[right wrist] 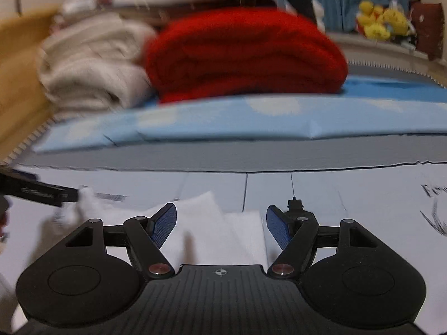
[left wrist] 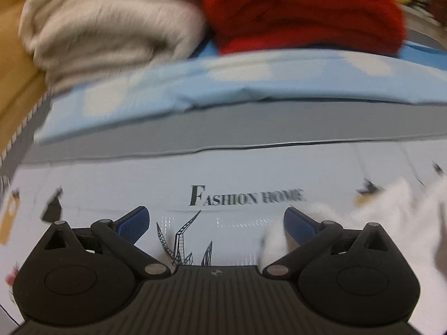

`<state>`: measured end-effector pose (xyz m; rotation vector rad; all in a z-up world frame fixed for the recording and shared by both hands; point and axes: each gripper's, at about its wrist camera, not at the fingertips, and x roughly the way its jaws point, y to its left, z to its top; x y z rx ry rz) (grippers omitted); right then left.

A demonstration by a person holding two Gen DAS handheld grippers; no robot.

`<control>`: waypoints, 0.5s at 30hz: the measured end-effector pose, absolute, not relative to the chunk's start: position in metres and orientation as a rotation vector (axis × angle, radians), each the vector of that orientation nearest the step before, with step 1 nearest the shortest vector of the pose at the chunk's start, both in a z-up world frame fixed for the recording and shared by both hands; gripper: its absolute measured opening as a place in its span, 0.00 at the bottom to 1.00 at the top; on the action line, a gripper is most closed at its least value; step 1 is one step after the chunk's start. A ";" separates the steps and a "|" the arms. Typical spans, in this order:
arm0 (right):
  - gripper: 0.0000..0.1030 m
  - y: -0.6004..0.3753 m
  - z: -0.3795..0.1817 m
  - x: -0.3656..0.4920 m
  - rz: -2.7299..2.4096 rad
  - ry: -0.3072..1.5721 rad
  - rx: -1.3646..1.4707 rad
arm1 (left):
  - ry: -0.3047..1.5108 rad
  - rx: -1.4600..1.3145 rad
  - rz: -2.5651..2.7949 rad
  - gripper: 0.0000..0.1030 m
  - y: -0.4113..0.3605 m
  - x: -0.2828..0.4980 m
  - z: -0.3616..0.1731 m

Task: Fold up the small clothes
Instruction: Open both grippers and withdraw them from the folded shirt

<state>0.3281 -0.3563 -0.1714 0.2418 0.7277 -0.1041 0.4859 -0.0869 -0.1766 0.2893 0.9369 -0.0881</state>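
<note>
1. Two black two-finger grippers with blue pads are over a white printed sheet (left wrist: 139, 184) lettered "FASHION HOME", which covers the surface below; I cannot tell whether it is a bed or a desk.
2. Left gripper (left wrist: 216, 223): jaws stand wide apart and hold nothing; only the printed sheet shows between the pads.
3. Right gripper (right wrist: 220, 223): jaws also stand well open. The small white cloth garment (right wrist: 223, 231) lies flat in the gap, but the pads do not press on it, so nothing is gripped.
4. Where the garment lies: in the right wrist view it runs from directly under the jaws out toward 10 o'clock, where a bunched end (right wrist: 83, 198) sits beside the tip of the other gripper. In the left wrist view the same white cloth (left wrist: 391, 209) lies at 3 o'clock, touching the outside of the right-hand finger, not between the jaws.
5. Its long axis seems to run across both views, roughly 9 to 3 o'clock, though blur hides the outline.
6. Judgement: the right hand is better placed, already straddling the cloth. The left would have to shift toward 3 o'clock to catch the bunched end.
7. At 12 o'clock, well apart, a folded beige knit (right wrist: 92, 64) and a folded red knit (right wrist: 245, 55) rest on a pale blue patterned sheet (right wrist: 251, 120).
</note>
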 end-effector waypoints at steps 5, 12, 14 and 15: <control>0.73 -0.374 -0.200 0.348 -0.218 0.859 0.332 | 0.995 0.422 0.057 1.00 -0.077 0.509 -0.205; 0.74 -0.354 -0.135 0.245 -0.197 0.677 0.315 | 0.878 0.302 -0.036 1.00 -0.039 0.400 -0.132; 0.81 -0.336 -0.119 0.206 -0.156 0.636 0.315 | 0.896 0.228 -0.107 1.00 -0.034 0.342 -0.117; 0.86 -0.324 -0.115 0.185 -0.146 0.622 0.320 | 0.918 0.202 -0.120 1.00 -0.034 0.316 -0.114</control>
